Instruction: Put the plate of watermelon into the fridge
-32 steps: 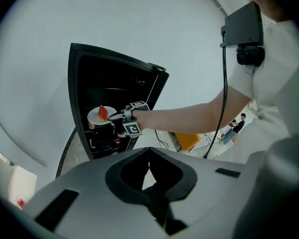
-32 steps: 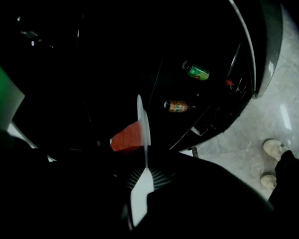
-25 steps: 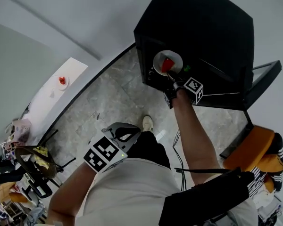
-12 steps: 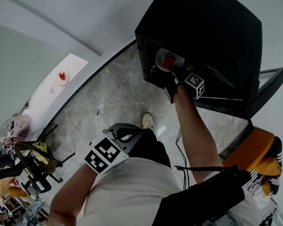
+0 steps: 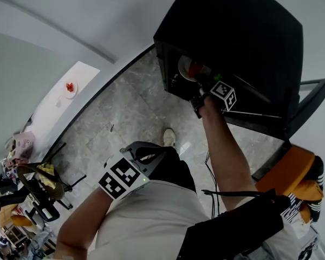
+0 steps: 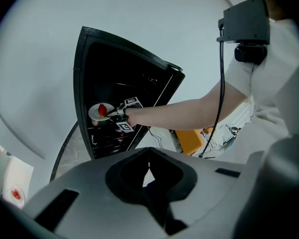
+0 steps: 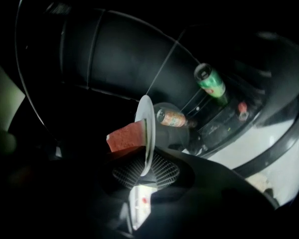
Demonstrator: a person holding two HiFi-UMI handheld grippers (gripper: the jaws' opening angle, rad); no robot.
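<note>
- Right tool [image 7: 145,169]: pinching rim of white plate [image 7: 146,126]; arm stretched forward into open black fridge [image 5: 233,31].
- Plate within fridge opening, at upper level; seen edge-on from right gripper view. Cannot tell if it rests on shelf.
- Watermelon [image 7: 123,136]: red wedge on plate, just beside tool.
- Behind plate, deeper in fridge: orange can [image 7: 172,118] lying on side, green can [image 7: 212,84] higher up.
- Left tool [image 6: 149,180]: pressed together, nothing between; held low by person's waist, well apart from fridge.
- Second plate [image 5: 69,88] with red piece on white tabletop [image 5: 54,110], far left.
</note>
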